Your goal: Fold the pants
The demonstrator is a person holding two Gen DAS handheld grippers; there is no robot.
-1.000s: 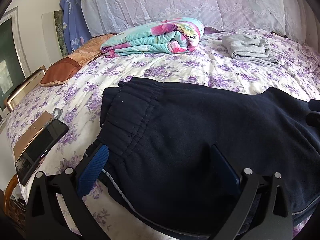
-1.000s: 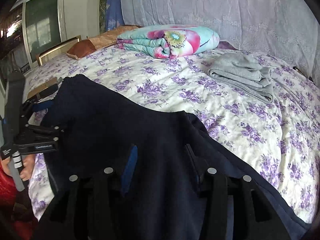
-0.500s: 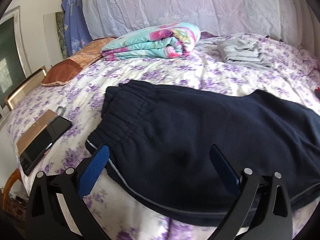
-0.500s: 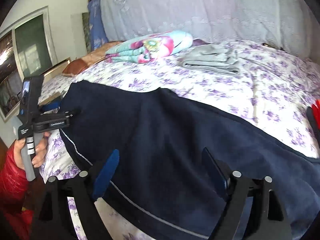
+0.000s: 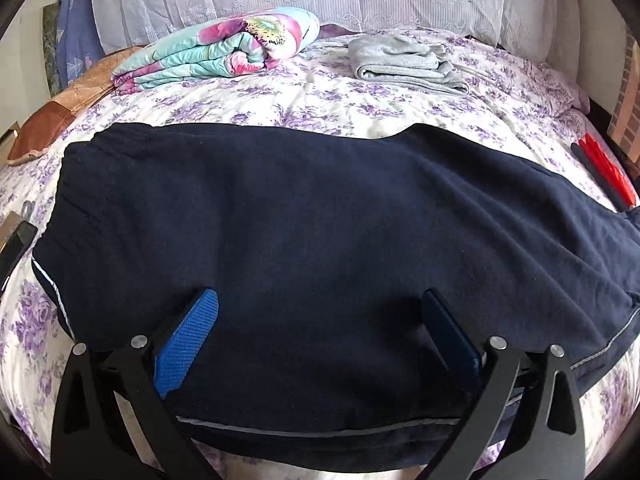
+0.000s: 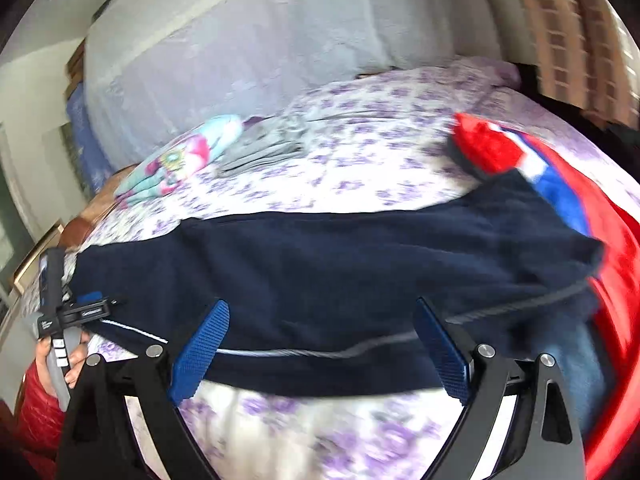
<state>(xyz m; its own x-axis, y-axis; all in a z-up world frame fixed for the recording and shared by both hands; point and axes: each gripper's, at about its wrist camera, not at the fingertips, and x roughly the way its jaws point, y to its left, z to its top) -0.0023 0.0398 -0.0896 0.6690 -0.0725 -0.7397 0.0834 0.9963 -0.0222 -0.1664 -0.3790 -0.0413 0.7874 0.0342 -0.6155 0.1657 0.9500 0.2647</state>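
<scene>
Looking along the left wrist view:
Pants: dark navy pants (image 5: 320, 232) lie spread flat across the bed (image 5: 360, 108), waistband to the left, legs running off right.
Left gripper: the left gripper (image 5: 320, 332) hangs over the near part of the pants with its blue pads wide apart; nothing is pinched between them.
Behind: a folded flowered blanket (image 5: 224, 48) and a folded grey garment (image 5: 400, 64) sit near the headboard side, well apart from the pants (a phone (image 5: 14, 248) peeks in at the left edge).

Right wrist view (blurred):
Pants: the pants (image 6: 340, 256) stretch across the purple-flowered bed (image 6: 360, 152), their leg end touching a red and blue garment (image 6: 560, 192).
Right gripper: the right gripper (image 6: 320, 344) is over the near hem, jaws opening and already wide, gripping nothing.
Left hand: a hand (image 6: 60, 360) in a red sleeve holds the other gripper's handle at the waistband end.
</scene>
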